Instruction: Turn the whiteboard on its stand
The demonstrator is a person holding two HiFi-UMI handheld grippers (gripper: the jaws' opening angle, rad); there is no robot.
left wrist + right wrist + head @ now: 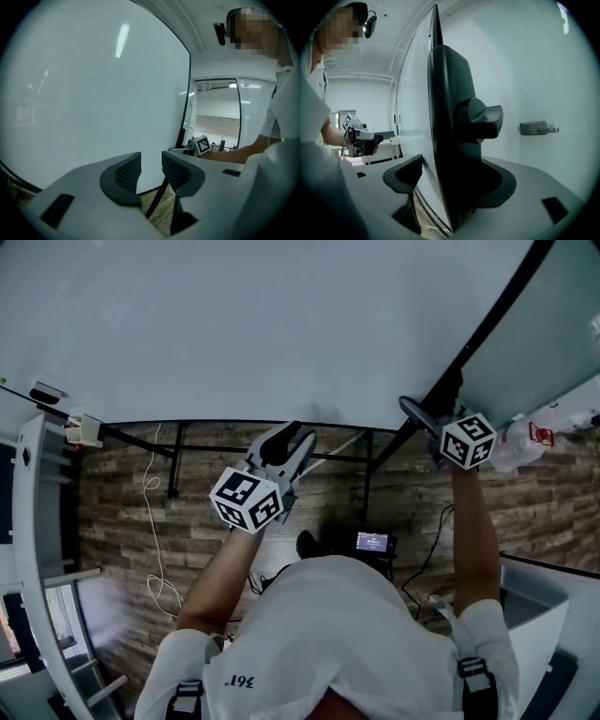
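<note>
The whiteboard [262,324] fills the top of the head view, a large white panel in a black frame on a black stand [272,456]. My right gripper [427,418] sits at the board's right edge. In the right gripper view its jaws [450,178] are closed round the black side post, just below a black knob [480,119], with the board's edge [412,117] running up between them. My left gripper [298,439] hangs just below the board's bottom edge. Its jaws [151,171] stand slightly apart with nothing between them, facing the white panel [93,93].
Wood-look floor [122,521] lies under the stand, with a white cable [155,540] and a small lit device [373,542] on it. White furniture [37,521] stands at the left. A glass wall [553,324] with a metal handle [539,127] is close behind the board's right side.
</note>
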